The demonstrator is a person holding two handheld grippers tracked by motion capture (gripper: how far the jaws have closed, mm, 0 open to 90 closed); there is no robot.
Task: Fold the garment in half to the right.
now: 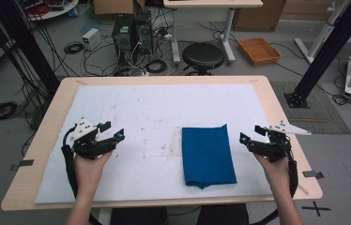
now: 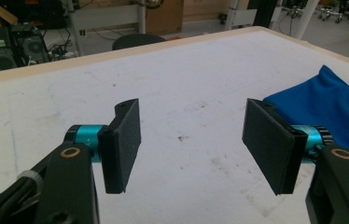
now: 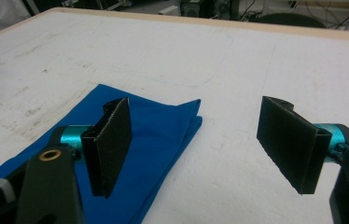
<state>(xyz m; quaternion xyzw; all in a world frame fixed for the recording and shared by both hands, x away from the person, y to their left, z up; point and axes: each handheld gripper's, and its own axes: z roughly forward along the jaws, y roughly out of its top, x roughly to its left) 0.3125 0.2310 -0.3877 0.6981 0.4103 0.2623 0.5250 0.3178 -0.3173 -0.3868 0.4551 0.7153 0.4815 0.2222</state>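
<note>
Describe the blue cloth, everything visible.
The blue cloth is plain, matte fabric, folded into a neat upright rectangle with layered edges and one far corner poking up slightly. It lies flat on the white mat, right of centre, near the front edge. Nothing touches it: the right gripper hovers open beside it, and the left gripper is open farther off.

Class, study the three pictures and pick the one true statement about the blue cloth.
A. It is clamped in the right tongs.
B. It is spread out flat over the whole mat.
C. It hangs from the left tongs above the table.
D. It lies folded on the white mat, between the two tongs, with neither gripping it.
D: the blue cloth lies folded on the white mat, with the left tongs and right tongs open and apart from it.
</note>
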